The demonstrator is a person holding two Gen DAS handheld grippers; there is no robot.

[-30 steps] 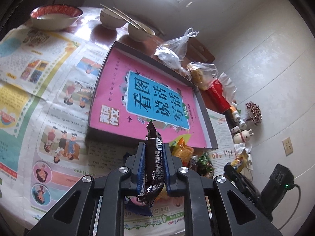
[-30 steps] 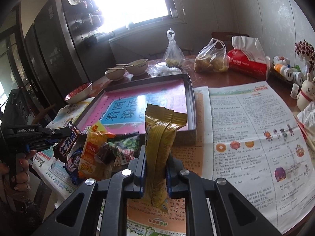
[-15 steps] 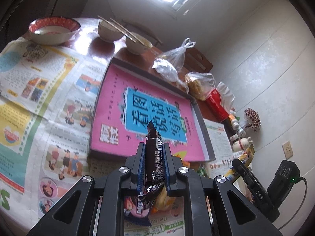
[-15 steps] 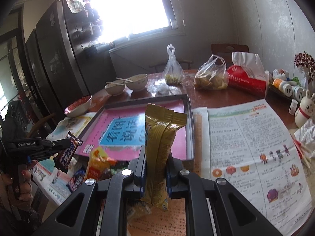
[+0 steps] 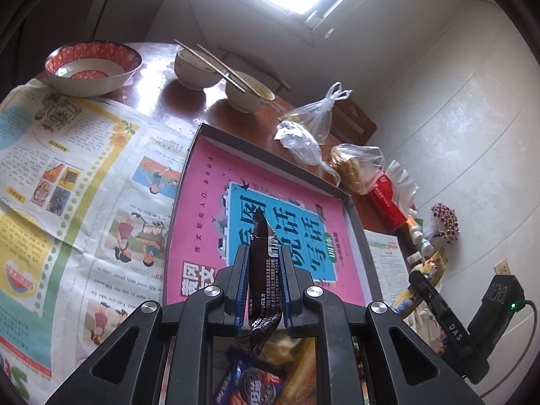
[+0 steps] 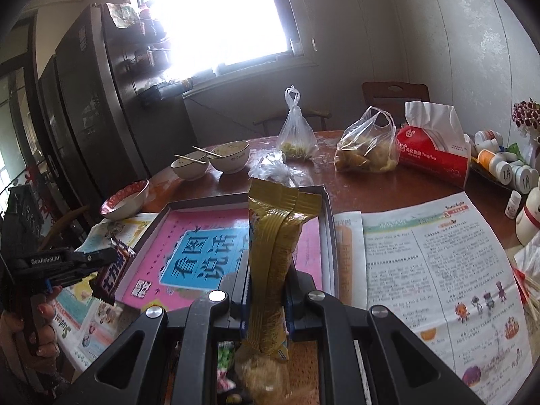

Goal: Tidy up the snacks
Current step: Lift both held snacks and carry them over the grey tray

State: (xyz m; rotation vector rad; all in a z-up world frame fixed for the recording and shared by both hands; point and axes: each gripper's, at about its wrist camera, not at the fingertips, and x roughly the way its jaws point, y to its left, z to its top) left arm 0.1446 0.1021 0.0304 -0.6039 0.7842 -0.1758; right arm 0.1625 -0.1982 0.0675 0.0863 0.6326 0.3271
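Snacks are now carried over the tray (image 5: 354, 222): a chocolate bar (image 5: 265, 270) is pinched by the left tool (image 5: 265, 285), a yellow packet (image 6: 276, 253) by the right tool (image 6: 268, 298); release is judged next.

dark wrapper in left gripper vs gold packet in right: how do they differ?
Colour: the dark snack bar is brown-black with white print and a barcode; the gold packet is metallic yellow with a ribbed, crimped top.
Size: the gold packet looks wider and stands further above its fingers than the bar does.
Shared: each stands upright, clamped in a shut gripper, the left gripper or the right gripper, over the pink-lined tray.
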